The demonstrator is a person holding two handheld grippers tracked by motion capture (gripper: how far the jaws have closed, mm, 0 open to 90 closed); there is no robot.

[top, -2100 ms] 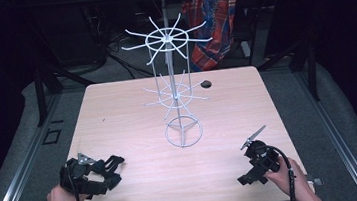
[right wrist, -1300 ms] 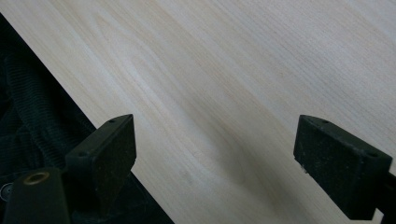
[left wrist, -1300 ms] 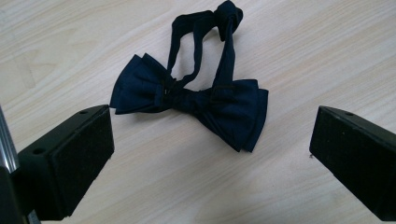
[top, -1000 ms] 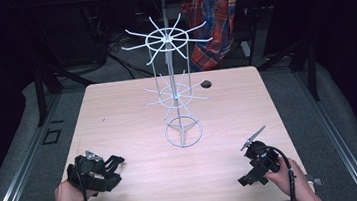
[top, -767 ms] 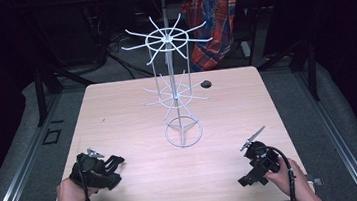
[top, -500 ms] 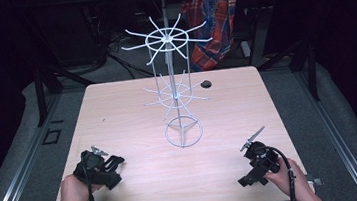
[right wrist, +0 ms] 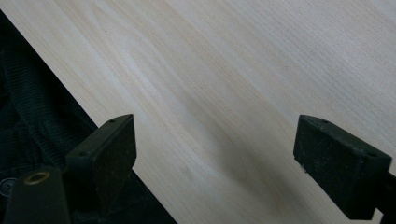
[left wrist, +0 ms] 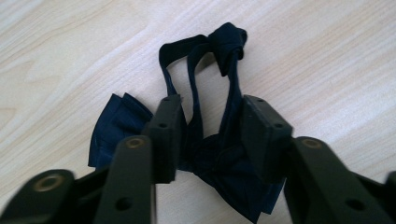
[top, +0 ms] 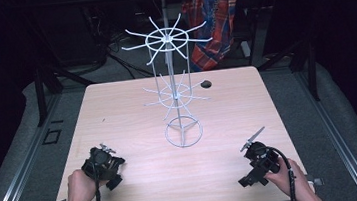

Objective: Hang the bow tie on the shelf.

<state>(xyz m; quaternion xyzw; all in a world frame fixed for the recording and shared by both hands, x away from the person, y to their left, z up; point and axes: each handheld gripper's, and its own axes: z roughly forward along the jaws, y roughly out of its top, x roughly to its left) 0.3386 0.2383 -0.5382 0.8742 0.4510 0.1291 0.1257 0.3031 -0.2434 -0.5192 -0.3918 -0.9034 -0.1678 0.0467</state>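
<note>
The desk [top: 132, 110], a pale wood top, takes up the middle of the high view, with dark floor and a plaid cloth [top: 215, 16] at the upper centre behind it. On the desk's middle stands a white wire rack [top: 175, 88], a tall post with two rings of spokes and a hoop base; a small dark object [top: 206, 83] lies just right of it, too small to identify.

At the lower left of the high view the left claw [top: 103, 163] is held low over the desk. In the left gripper view its jaws are narrowed around a navy bow tie [left wrist: 219, 158] that lies flat on the wood, one pad at each side of the centre knot region. Whether the pads already press the cloth I cannot tell; they look close to touching. The right claw [top: 252, 140], at the lower right of the high view, has its jaws spread wide over bare wood near the desk's edge, holding nothing.

The bow tie looks light, soft and floppy, so it should sag wherever it is not gripped. The thick middle, where the folds bunch, seems the firmest place to pinch; the thin strap [left wrist: 196, 56], looped and knotted at the upper centre of the left gripper view, will likely dangle and could snag on a rack spoke.

The tie's right wing is cut off behind the jaw, and its lower edge is hidden.
</note>
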